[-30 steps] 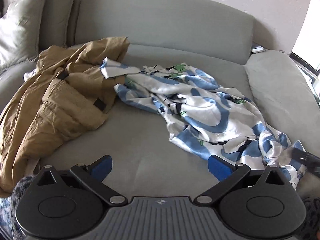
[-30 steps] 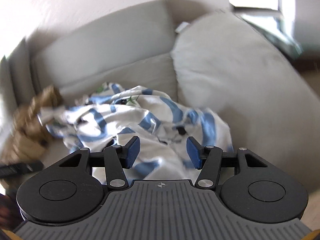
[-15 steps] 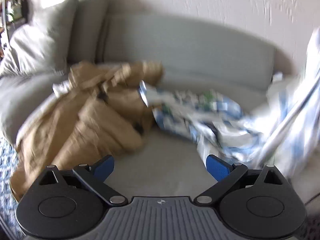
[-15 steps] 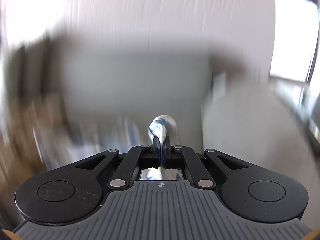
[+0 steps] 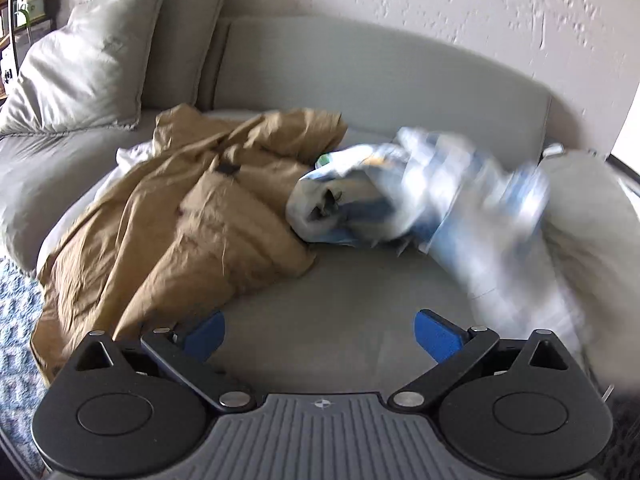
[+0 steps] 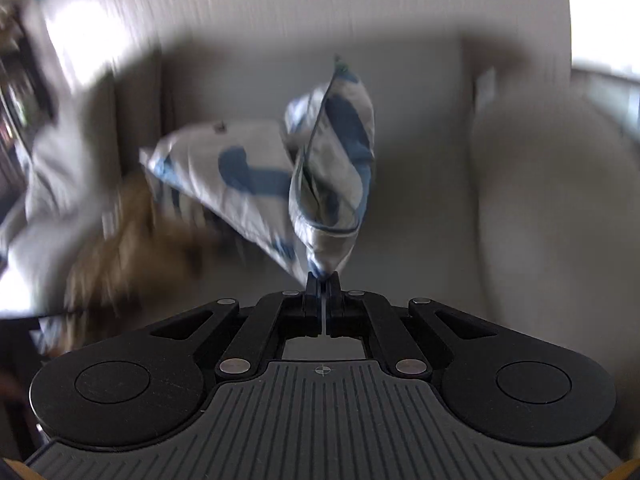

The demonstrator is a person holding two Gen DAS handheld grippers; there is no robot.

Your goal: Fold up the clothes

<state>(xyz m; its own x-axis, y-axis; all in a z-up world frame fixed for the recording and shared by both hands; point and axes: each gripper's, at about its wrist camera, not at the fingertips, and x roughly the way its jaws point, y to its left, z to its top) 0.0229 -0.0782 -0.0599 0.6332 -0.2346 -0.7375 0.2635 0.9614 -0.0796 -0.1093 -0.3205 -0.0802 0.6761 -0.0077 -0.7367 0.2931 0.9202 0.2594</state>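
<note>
Right gripper (image 6: 322,280) is pinching a corner of the blue & white patterned garment (image 6: 256,172), jaws clamped tight on the fabric, w/ the rest hanging blurred above the grey sofa (image 5: 360,304). Left gripper (image 5: 320,334) is hovering wide apart over the sofa seat, gripping nothing. Tan jacket (image 5: 192,216) is lying crumpled on the seat, touching the garment. Grey pillow (image 5: 84,68) is leaning at the back left.
</note>
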